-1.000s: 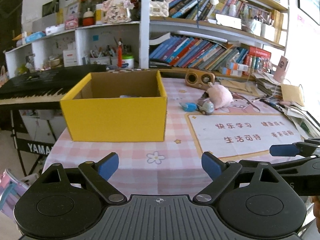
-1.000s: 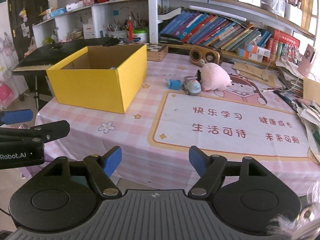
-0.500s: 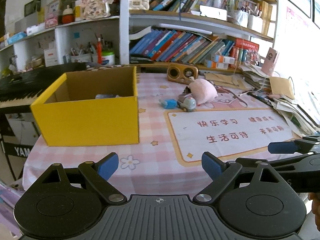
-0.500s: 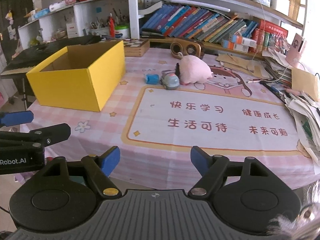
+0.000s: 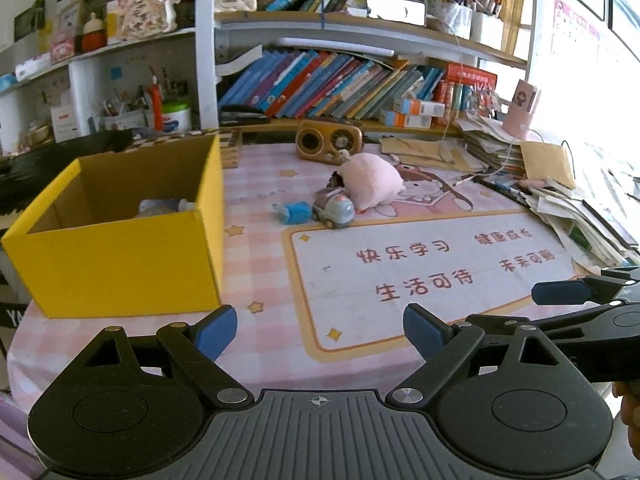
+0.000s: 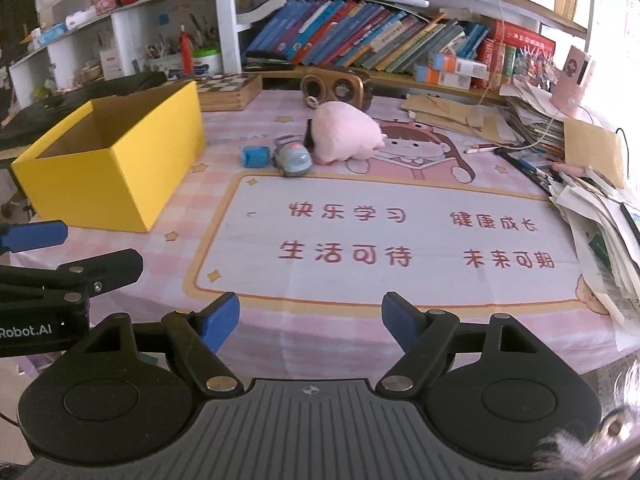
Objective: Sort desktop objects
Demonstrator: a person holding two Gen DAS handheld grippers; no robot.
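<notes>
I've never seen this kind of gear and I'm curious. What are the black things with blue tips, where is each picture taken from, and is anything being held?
No robot here: a person holds a hand-held gripper in each hand, each with a camera looking along its two blue-tipped fingers. One picture is from the left gripper, the other from the right gripper. Both are open and hold nothing; the right one's fingers have just been opening. On the pink tablecloth stand a yellow box, a pink plush toy, a toy car and a small blue item.
</notes>
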